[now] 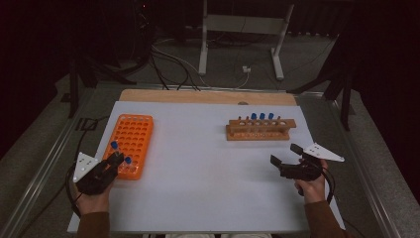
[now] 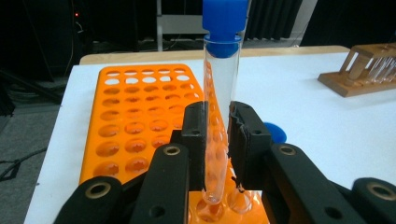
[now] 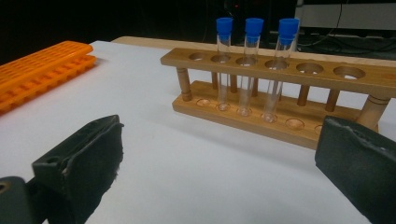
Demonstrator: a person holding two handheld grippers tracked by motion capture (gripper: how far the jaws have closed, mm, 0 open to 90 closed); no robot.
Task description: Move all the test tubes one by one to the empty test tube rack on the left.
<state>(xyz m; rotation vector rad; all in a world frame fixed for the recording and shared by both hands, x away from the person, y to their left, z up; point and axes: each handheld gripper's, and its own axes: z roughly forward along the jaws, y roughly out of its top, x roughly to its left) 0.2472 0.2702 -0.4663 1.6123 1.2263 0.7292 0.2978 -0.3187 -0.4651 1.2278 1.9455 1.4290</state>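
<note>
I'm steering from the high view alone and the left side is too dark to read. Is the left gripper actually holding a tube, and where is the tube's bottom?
Observer: Yes. In the left gripper view the left gripper is shut on a blue-capped test tube, gripped low on the glass.
Operator: And its bottom end?
Observer: It sits in a hole at the near edge of the orange rack, tube roughly upright.
Operator: Anything next to it?
Observer: A second tube stands in the neighbouring hole, just right of the held one.
Operator: How many tubes remain in the wooden rack?
Observer: The right gripper view shows three capped tubes in the wooden rack, in adjacent holes.
</note>
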